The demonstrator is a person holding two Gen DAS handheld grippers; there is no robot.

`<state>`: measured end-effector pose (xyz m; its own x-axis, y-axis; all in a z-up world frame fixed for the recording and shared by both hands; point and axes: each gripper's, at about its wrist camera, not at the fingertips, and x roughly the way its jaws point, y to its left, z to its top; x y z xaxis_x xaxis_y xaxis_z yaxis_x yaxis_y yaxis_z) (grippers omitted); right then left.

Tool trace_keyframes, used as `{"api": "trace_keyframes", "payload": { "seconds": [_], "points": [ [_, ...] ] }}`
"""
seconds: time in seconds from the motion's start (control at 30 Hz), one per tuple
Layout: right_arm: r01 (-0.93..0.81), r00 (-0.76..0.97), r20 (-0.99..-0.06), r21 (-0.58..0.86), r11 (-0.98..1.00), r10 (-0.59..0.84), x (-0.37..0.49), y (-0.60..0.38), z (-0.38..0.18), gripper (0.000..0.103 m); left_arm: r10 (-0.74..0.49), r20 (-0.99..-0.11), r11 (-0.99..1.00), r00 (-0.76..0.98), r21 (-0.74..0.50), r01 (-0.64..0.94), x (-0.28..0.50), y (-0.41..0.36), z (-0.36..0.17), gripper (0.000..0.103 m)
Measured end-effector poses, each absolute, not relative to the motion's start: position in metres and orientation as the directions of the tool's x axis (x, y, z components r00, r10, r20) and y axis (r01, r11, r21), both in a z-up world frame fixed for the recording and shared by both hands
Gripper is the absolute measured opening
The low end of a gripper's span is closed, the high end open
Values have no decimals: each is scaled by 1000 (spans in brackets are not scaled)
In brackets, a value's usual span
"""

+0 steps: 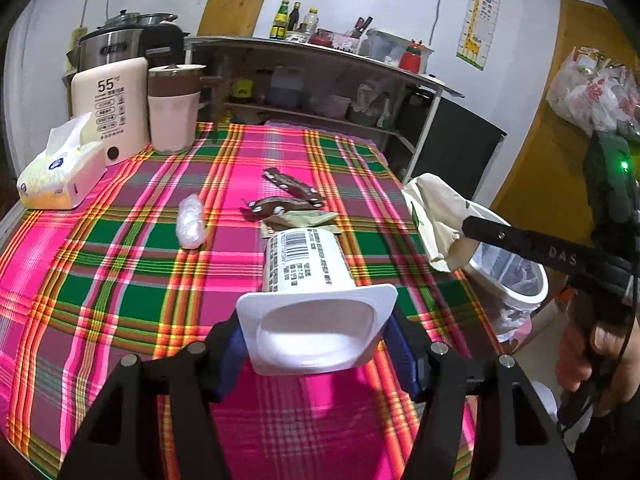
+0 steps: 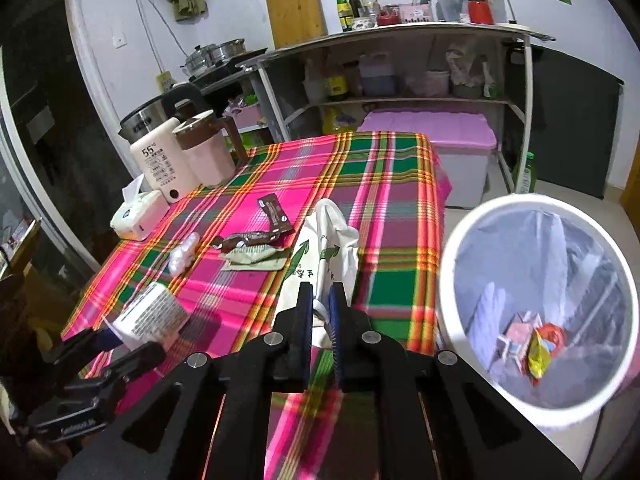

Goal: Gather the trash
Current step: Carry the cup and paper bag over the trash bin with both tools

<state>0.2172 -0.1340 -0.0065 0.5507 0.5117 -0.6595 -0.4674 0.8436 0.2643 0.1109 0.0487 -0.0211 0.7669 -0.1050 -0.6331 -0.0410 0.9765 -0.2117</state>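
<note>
left hand-held gripper point(image 1: 316, 336) – clamps yogurt cup point(image 1: 308, 280) | right hand-held gripper point(image 2: 320, 312) – pinches plastic bag point(image 2: 324, 248)

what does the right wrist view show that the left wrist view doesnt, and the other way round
Only the right wrist view: trash lying inside the white bin, and the pink-lidded storage box.

Only the left wrist view: the yogurt cup's open mouth and barcode, the giraffe chart.

Both: plaid tablecloth, brown wrappers, right gripper shut on the white bag, left gripper holding the cup.
</note>
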Motion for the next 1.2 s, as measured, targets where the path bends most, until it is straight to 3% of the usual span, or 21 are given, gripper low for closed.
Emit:
{"api": "trace_keyframes", "payload": {
  "seconds": [1.2],
  "points": [
    [-300, 657, -623, 301, 905, 425, 180, -249, 3, 9, -263, -626, 965, 734, -155, 214, 149, -60, 8, 64]
  ]
}}
